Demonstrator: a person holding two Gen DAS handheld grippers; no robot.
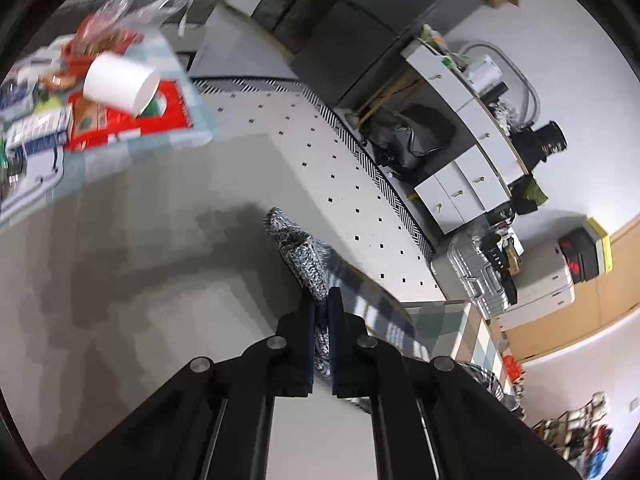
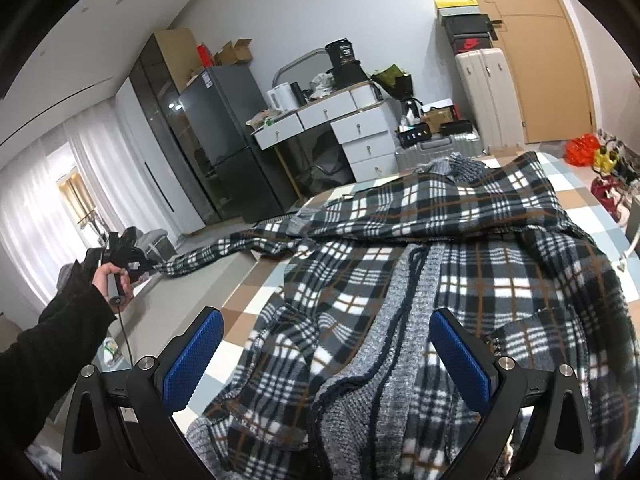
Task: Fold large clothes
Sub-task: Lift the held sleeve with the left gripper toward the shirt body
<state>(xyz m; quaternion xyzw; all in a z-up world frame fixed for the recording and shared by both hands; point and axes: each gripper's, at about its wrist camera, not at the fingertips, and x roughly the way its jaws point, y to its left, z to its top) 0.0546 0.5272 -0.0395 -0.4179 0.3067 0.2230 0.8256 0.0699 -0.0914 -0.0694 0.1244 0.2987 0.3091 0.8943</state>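
The left claw point(image 1: 320, 300) is clamped on the knitted cuff point(image 1: 298, 256) of a sleeve point(image 2: 224, 250), and that thin pinch is the weak point: the fabric could slide out from between the narrow pads if the sleeve is drawn out too hard, since most of the garment's weight still lies on the bed point(image 2: 576, 204). A sharp pull could also drag the whole heap toward the bed's edge rather than straighten it. The right claw point(image 2: 326, 360) hangs wide open above the cloth, gripping nothing, so nothing pins the body down (an anchor there would likely help).

The garment is a large plaid jacket point(image 2: 460, 240), black, white and brown, with grey knitted trim point(image 2: 400, 344) down the middle. It lies crumpled and bunched across the checked bed cover, one sleeve stretched off the near corner over the floor toward the person's hand point(image 2: 108, 278).
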